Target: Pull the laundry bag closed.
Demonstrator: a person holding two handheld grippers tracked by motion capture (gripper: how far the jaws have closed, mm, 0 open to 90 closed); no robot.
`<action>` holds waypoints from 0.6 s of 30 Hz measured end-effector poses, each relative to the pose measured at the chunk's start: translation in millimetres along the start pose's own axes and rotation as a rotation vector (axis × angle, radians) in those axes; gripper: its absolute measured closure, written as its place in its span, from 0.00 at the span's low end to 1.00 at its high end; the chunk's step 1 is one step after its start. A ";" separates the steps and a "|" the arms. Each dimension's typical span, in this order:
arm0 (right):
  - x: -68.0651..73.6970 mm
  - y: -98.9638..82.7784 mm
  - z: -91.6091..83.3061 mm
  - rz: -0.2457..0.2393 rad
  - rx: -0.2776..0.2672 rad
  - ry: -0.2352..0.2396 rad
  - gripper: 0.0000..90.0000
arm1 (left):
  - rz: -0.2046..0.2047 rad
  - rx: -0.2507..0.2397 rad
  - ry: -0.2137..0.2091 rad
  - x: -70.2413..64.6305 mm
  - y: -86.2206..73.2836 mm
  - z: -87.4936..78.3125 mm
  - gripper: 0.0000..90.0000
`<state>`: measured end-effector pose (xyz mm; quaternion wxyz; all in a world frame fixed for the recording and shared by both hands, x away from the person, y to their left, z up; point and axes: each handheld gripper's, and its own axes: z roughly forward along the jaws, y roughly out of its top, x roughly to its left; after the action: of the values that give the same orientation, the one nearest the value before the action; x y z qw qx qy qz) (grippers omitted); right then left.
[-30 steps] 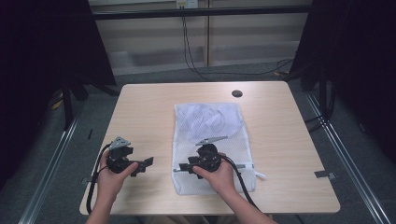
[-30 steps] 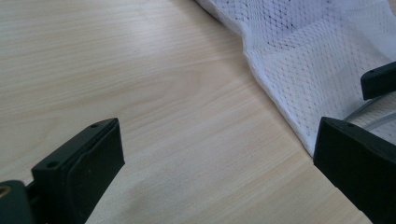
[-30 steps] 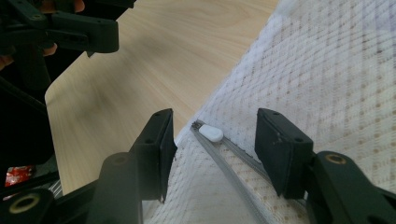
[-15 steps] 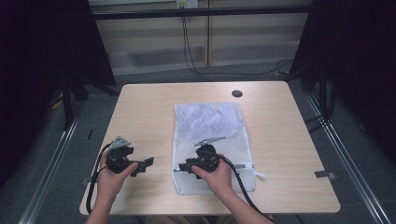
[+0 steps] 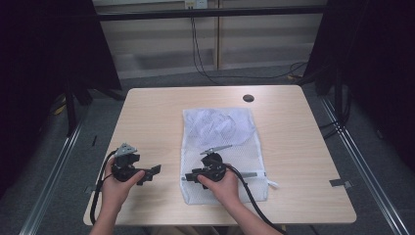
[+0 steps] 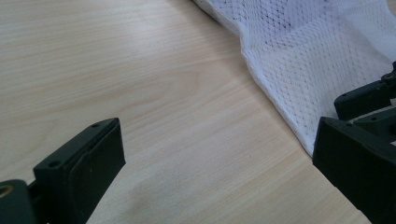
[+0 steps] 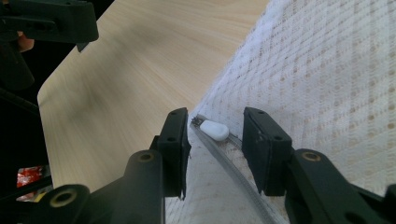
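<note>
Pale wood-grain rectangular table point(image 5: 147, 122) on grey carpeted floor point(image 5: 161, 81), with dark curtains to either side. On the table lies a flat white mesh zippered laundry bag point(image 5: 220, 132), its long axis running away from the person.

Left gripper point(image 5: 147, 172), held in the person's left hand point(image 5: 117, 188): jaws spread wide apart and holding nothing. Between them, in the left gripper view, lies bare tabletop; the bag's edge point(image 6: 280, 70) runs ahead of and beside the jaw on that view's right, apart from it.

Right gripper point(image 5: 188, 175), held in the right hand point(image 5: 222, 183), rests over the near left corner of the bag. In the right gripper view its jaws stand partly apart, one on each side of a small white oval zipper pull point(image 7: 215, 129), which lies just ahead of the gap between the jaw tips, not yet gripped. The grey zipper track point(image 7: 233, 179) runs back between the jaws toward the camera. Whether either pad touches the mesh cannot be told. Beyond the tips, at upper left, the left gripper is seen above the bare table.
</note>
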<state>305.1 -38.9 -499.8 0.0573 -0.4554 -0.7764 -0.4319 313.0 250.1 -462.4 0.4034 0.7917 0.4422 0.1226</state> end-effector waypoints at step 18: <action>3.2 2.4 11.3 0.036 0.011 0.054 0.73 | -0.003 0.005 0.005 0.9 0.1 -0.3 0.03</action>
<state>308.5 -28.1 -503.7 0.0884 -0.4572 -0.7685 -0.4388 313.4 251.0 -462.3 0.4005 0.7918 0.4445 0.1229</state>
